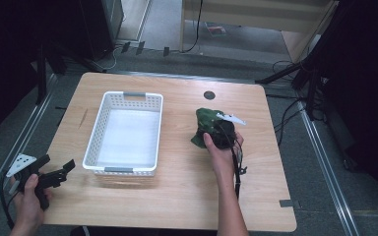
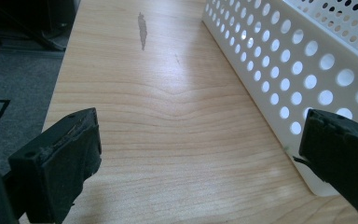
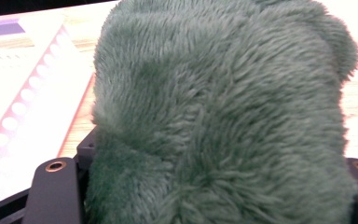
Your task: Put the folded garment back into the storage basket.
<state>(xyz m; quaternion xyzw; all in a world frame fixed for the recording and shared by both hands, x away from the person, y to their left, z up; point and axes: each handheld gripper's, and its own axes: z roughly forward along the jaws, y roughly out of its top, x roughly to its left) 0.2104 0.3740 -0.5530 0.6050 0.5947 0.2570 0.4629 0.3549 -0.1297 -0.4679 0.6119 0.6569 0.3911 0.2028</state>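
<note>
A wooden tabletop (image 1: 177,196) carries a white perforated basket (image 1: 94,137) left of centre, empty inside. Right of it lies a green plush toy (image 1: 205,124), well apart from the basket. The right gripper (image 1: 222,133), held in the right hand (image 1: 222,155), sits against the toy. The left gripper (image 1: 59,173), jaws apart, is held in the left hand (image 1: 27,199) at the tabletop's near-left corner, near the basket.
</note>
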